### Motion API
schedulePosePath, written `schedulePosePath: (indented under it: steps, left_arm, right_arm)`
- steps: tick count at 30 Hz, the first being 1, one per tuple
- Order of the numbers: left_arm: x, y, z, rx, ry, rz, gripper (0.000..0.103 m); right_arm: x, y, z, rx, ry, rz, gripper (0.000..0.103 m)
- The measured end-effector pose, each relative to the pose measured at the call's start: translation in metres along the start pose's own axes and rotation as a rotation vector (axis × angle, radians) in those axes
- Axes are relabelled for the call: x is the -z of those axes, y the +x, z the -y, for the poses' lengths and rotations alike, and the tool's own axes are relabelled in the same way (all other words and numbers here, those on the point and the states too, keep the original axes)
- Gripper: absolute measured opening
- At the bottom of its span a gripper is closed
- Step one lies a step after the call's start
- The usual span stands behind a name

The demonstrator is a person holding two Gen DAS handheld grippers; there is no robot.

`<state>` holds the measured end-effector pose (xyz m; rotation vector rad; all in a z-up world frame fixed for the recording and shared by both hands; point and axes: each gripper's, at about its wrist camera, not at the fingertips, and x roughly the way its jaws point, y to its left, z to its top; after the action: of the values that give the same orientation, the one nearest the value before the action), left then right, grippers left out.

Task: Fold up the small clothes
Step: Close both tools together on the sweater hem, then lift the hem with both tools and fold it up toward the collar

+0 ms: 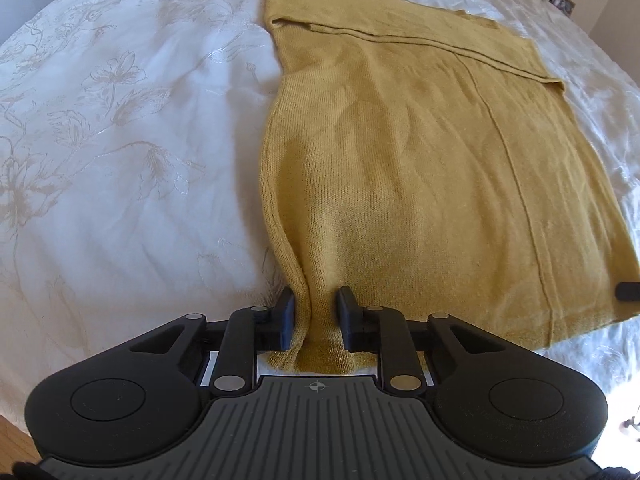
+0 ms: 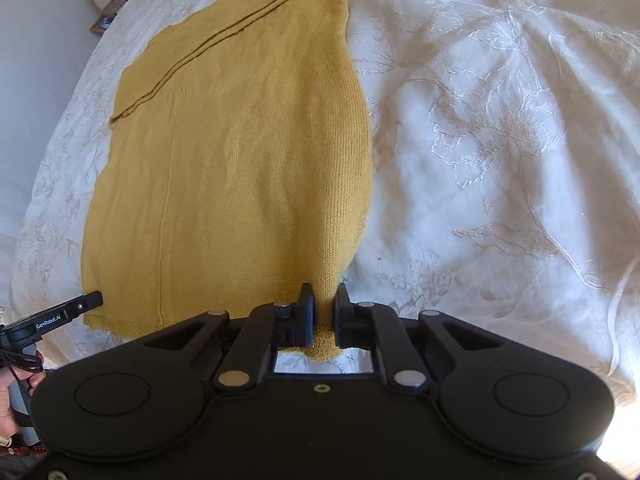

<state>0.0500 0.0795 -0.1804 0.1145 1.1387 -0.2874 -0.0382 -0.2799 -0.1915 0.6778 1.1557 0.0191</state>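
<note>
The left gripper (image 1: pixel 314 316) and right gripper (image 2: pixel 324 314) each pinch a near corner of the yellow top (image 1: pixel 420 168). It lies flat on the white bed (image 1: pixel 120 140). Next, I think, both corners must go up and over to the far end

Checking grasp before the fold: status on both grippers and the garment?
Left gripper shut on near left corner of mustard knit top. Right gripper shut on near right corner. Hem bunched at both pinches, rest flat on white bedspread. Nothing in the way.

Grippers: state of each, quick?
Left gripper: shut on the mustard sweater, near left corner.
Right gripper: shut on its near right corner.
</note>
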Motion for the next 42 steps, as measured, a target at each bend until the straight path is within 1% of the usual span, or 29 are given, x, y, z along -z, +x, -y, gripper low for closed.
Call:
schedulePosePath:
  steps: [1,3,5,6,7,8,9,10,12,13,14,17,22,26,31,37,42]
  left_arm:
    - [-0.001,0.002,0.002,-0.014,0.007,-0.003,0.027]
    - [-0.001,0.006,0.008,-0.068,0.041,-0.013,0.037]
    - [-0.003,0.01,0.018,-0.12,0.092,-0.014,0.042]
    - [-0.004,0.011,0.022,-0.137,0.114,-0.012,0.041]
    - [-0.003,0.01,0.025,-0.132,0.143,-0.002,0.039]
    - [-0.002,0.009,0.025,-0.103,0.151,0.003,0.036]
    - [-0.003,0.008,0.024,-0.079,0.143,0.0,0.027]
    - [-0.003,0.006,0.019,-0.055,0.115,-0.007,0.024]
    - [-0.006,0.0,0.013,-0.037,0.075,0.001,0.014]
    - [-0.007,-0.004,0.012,-0.037,0.07,0.008,0.013]
    - [-0.008,-0.008,0.012,-0.034,0.07,0.021,0.01]
    - [-0.015,-0.026,0.014,-0.009,0.064,0.073,0.009]
    - [-0.046,-0.054,0.01,0.055,-0.021,0.17,0.009]
    - [-0.083,-0.065,0.001,0.09,-0.08,0.244,0.009]
    - [-0.135,-0.059,-0.003,0.11,-0.095,0.309,0.009]
    - [-0.19,-0.035,-0.01,0.127,-0.096,0.332,0.009]
    - [-0.23,-0.006,-0.016,0.142,-0.088,0.311,0.009]
  right_arm:
    - [0.0,0.0,0.0,-0.003,0.0,0.002,0.016]
    - [0.0,-0.001,0.001,-0.007,0.002,0.003,0.016]
    - [-0.001,-0.002,0.002,-0.009,0.007,0.005,0.016]
    - [0.0,-0.004,0.004,-0.011,0.011,0.006,0.016]
    - [0.0,-0.004,0.005,-0.013,0.014,0.007,0.016]
    - [0.001,-0.005,0.006,-0.016,0.018,0.009,0.016]
    - [0.002,-0.007,0.008,-0.021,0.02,0.011,0.016]
    - [0.002,-0.009,0.01,-0.026,0.021,0.013,0.016]
    - [0.002,-0.014,0.013,-0.037,0.025,0.017,0.014]
    - [0.002,-0.017,0.014,-0.045,0.027,0.022,0.014]
    - [0.0,-0.022,0.016,-0.057,0.028,0.03,0.014]
    - [-0.004,-0.036,0.014,-0.081,0.021,0.068,0.014]
    - [-0.022,-0.061,0.002,-0.129,0.008,0.147,0.013]
    - [-0.048,-0.074,-0.01,-0.157,0.006,0.212,0.013]
    - [-0.094,-0.073,-0.028,-0.178,0.043,0.284,0.013]
    - [-0.159,-0.051,-0.043,-0.171,0.075,0.336,0.013]
    - [-0.21,-0.02,-0.046,-0.129,0.106,0.336,0.013]
